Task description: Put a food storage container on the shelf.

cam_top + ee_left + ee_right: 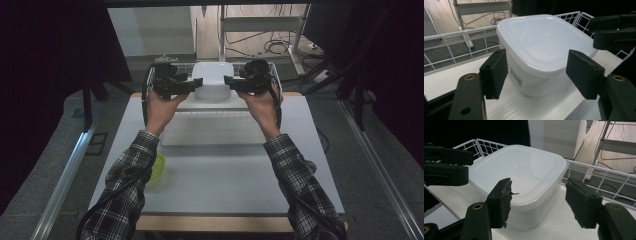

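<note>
At the near left of the bench [225,185], a yellow-green bowl-like thing [158,170] was seen, partly hidden by the left plaid sleeve; whether anything lay in it could not be told. Farther off, in the middle of the bench, a flat white board [212,131] was laid, nothing resting on it.

At the far edge, a white wire basket [454,42] with a low rail was set, and on the white shelf inside it a lidded white plastic tub [213,80] was stood upright. Its lid [544,37] was pressed on all round, so its contents could not be made out; a small printed label was seen on one wall, too small to be read.

The left gripper [196,85] was held at the tub's left side and the right gripper [230,83] at its right side, each pointed inward. In the left gripper view its pads [495,72] were spread to either side of a tub corner without pressing on it; in the right gripper view the pads [501,201] were likewise parted around a corner, clear of the wall. Neither gripper had hold of anything.

The step in hand was judged to be either a release just after the tub was set in the basket or a lining-up for a two-sided lift; which of the two could not be told. If a lift was meant, both grippers would need to be closed evenly below the lid's rim and raised together, so that the tub stayed level and cleared the rail.
</note>
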`<state>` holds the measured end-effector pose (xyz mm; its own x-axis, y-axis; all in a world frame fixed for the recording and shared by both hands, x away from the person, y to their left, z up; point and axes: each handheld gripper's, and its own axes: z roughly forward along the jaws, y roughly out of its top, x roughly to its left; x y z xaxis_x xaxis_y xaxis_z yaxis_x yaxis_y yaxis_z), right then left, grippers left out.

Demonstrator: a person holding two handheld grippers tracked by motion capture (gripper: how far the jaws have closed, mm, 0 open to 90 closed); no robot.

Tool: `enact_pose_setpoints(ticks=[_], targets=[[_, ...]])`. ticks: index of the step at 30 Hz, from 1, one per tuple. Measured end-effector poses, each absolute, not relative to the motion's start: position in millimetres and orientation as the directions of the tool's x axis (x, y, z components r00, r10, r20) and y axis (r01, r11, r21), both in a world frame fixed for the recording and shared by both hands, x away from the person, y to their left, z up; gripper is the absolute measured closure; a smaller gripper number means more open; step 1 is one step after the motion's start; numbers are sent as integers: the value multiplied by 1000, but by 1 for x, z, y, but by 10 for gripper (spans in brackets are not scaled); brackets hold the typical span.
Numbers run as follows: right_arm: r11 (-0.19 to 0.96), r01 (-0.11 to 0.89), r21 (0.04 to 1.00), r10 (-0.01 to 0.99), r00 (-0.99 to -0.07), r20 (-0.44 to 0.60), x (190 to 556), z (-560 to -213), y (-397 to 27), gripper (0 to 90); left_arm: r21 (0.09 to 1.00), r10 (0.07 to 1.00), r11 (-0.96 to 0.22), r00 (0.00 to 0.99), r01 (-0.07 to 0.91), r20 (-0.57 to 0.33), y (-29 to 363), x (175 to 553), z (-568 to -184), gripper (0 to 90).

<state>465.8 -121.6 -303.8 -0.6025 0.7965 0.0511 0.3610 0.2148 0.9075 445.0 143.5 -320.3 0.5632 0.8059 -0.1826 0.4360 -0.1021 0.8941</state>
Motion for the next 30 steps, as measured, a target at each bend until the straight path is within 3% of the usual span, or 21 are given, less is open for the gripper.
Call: enact_pose_setpoints(ticks=[13, 17, 23, 30], targets=[[208, 359, 910, 733, -673, 98, 445, -308, -134, 278, 902, 729, -113, 652, 416, -210, 147, 419, -325, 201], [222, 359, 907, 707, -700, 104, 435, -317, -139, 230, 901, 723, -137, 663, 413, -194, 148, 406, -330, 130], [237, 364, 901, 688, -718, 109, 424, -325, -143, 185, 904, 700, -155, 690, 398, -184, 152, 387, -338, 95], [263, 356, 897, 653, -750, 106, 405, -335, -149, 113, 921, 697, -196, 708, 337, -111, 154, 363, -353, 76]])
